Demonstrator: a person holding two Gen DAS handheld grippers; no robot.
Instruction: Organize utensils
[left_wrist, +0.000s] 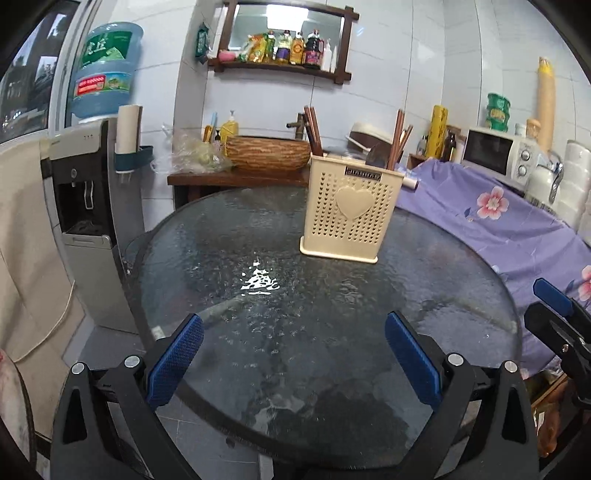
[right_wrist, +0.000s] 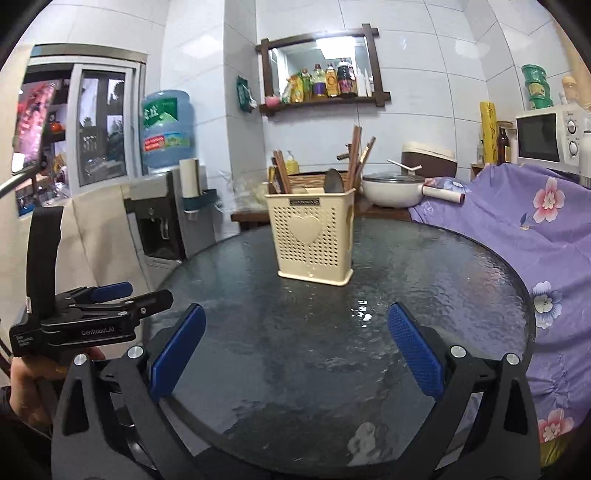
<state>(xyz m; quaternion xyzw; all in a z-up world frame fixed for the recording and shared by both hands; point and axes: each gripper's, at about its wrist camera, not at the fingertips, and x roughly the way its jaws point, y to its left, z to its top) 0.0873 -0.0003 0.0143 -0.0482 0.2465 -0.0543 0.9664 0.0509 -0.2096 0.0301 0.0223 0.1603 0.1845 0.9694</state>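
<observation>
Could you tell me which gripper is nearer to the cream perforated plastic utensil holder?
Neither clearly: the left gripper and right gripper both hang open over the table's near edge, short of the cream perforated plastic utensil holder.

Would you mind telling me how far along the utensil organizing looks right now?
Done: chopsticks and a spoon stand in the cream holder on the glass table. In hand: nothing; left gripper and right gripper are open and empty. Left: no loose utensils visible on the table.
</observation>
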